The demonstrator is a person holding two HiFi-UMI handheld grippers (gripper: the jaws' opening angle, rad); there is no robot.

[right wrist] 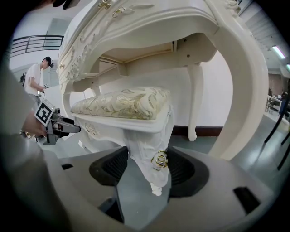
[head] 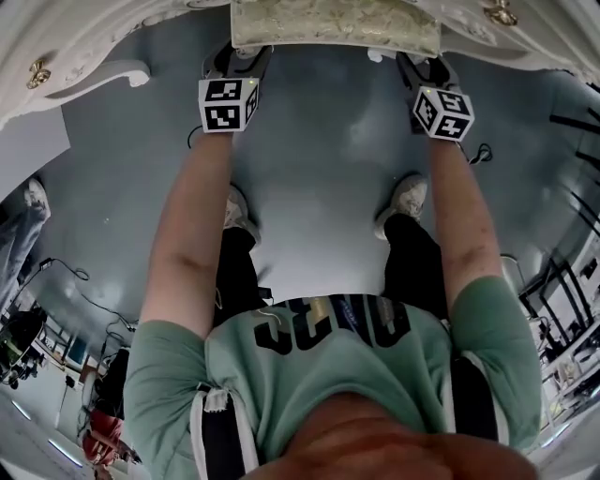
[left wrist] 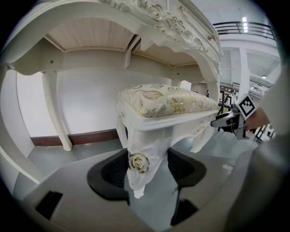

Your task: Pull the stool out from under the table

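Left gripper [left wrist: 147,170] you kept clenched on left leg [left wrist: 138,165] of stool [left wrist: 167,102]. Right gripper [right wrist: 149,170] clenched on right leg [right wrist: 153,156]. Pads sat tight against white wood on both. Stool stood mostly under table [left wrist: 95,11], only cushion [head: 335,23] front edge showing past it. Step in hand, I judge: pulling out. Next move called for even, level pull toward your feet, both hands together, grip not loosened.

Table [left wrist: 90,9] over stool [left wrist: 167,102]; left tool [left wrist: 147,170], right tool [right wrist: 146,170] on front legs [left wrist: 140,158].
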